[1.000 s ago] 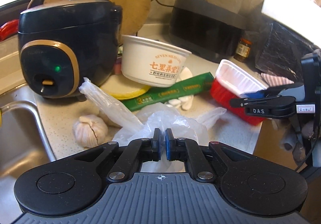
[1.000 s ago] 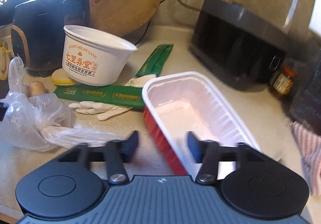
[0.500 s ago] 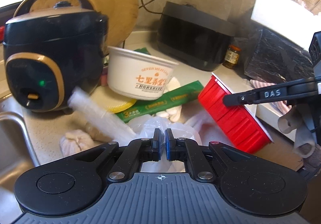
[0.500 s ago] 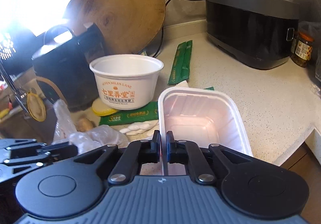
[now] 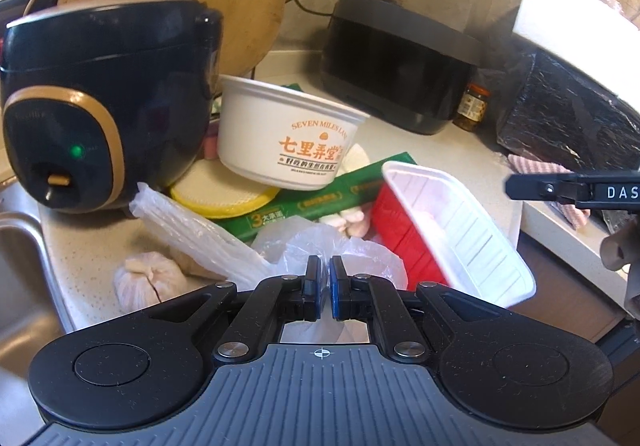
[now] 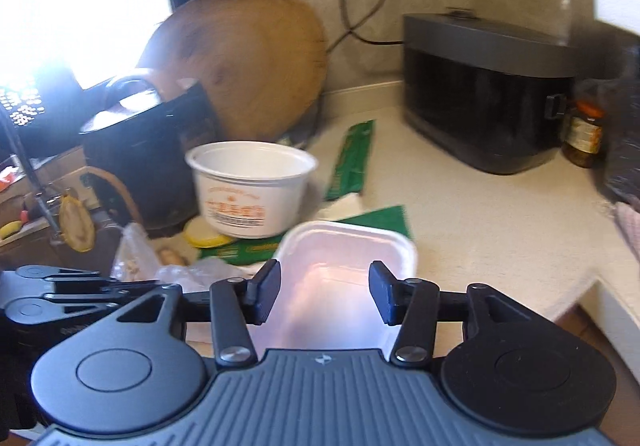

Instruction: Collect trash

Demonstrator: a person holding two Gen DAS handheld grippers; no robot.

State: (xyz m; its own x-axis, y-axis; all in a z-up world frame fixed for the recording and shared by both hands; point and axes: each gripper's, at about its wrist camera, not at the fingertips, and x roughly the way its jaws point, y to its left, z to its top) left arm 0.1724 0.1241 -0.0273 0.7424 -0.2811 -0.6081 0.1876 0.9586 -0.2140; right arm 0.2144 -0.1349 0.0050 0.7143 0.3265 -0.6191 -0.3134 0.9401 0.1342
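Left hand-held gripper [image 5: 324, 278]: clenched on the thin film of a clear plastic bag [image 5: 320, 246], which bunches up just ahead of the fingertips and trails left in a folded strip across the surface [image 5: 432, 150].

Right hand-held gripper [image 6: 324, 292]: jaws opening, pads apart and pressing on nothing; the rectangular food tray [image 6: 344, 278] sits between and beyond the two fingers, its white inside facing the camera. In the left wrist view the same tray [image 5: 452, 234] shows a red outer wall and stands tilted near the surface's front edge, just right of the bag.

Trash items on the surface:
- White paper bowl [image 5: 286, 138] with orange print, tilted, resting on a yellow-rimmed round lid [image 5: 224, 194] and a long green packet [image 5: 320, 202].
- Second green packet [image 6: 352, 160], lying behind the bowl toward the wall.
- White glove-like piece [image 5: 352, 224], partly hidden between the green packet and the tray.

Other items:
- Garlic bulb [image 5: 148, 278], beside the bag's left strip.
- Black and gold rice cooker [image 5: 100, 106], green light lit, left of the bowl, beside a steel sink [image 5: 16, 266].
- Round wooden board [image 6: 248, 62] leaning on the wall behind the cooker.
- Dark grey box-shaped appliance [image 6: 484, 86] at the back right, with a small jar [image 6: 584, 130] just beside it.
- Black crinkled bag [image 5: 568, 118] and a pink striped cloth [image 5: 540, 170] at far right.
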